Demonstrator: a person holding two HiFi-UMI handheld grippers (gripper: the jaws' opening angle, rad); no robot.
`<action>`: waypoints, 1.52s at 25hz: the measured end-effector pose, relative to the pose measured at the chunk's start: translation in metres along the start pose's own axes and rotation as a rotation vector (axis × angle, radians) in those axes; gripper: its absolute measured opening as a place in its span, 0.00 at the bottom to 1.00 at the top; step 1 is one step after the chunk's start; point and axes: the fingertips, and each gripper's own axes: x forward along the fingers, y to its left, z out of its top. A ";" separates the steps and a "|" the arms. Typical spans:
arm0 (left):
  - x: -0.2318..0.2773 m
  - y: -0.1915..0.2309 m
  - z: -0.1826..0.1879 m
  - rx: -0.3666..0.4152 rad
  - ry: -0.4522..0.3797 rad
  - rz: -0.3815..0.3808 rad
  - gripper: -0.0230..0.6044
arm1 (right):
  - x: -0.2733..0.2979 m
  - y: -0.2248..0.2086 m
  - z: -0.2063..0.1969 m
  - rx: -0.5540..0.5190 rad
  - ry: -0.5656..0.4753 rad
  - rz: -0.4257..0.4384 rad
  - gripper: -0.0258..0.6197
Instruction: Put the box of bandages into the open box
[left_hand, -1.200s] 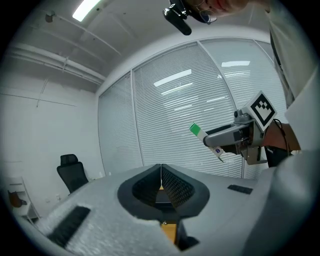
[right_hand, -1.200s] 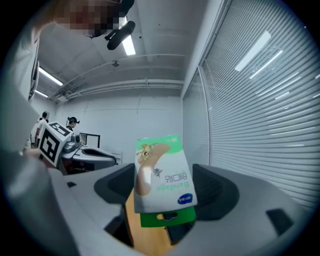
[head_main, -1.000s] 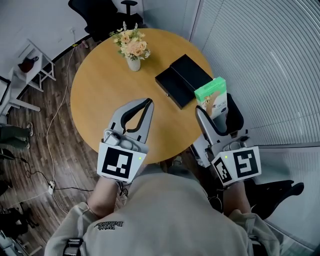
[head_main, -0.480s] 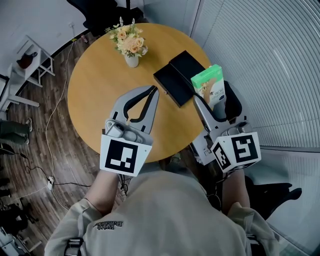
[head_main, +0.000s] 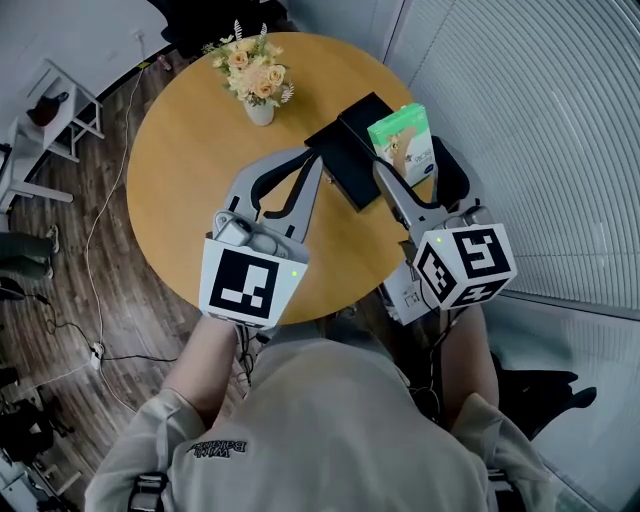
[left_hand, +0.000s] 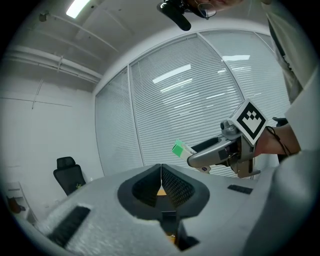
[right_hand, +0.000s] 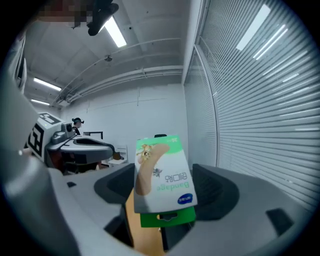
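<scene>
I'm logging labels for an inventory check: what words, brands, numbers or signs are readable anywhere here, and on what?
"Bandage": on the front of the box of bandages, upside down in the right gripper view.
The other characters beside that word and the blue oval logo on the same box: too blurred to read.
The shirt print in the head view: too small to read.
No numbers can be read.
</scene>
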 end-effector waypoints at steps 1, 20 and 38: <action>0.005 0.002 -0.003 -0.004 0.004 0.000 0.07 | 0.006 -0.003 -0.003 -0.005 0.013 0.003 0.57; 0.066 0.008 -0.093 -0.077 0.148 -0.036 0.07 | 0.087 -0.033 -0.136 0.044 0.307 0.045 0.57; 0.104 -0.002 -0.205 -0.272 0.353 -0.101 0.07 | 0.139 -0.043 -0.245 0.080 0.530 0.064 0.57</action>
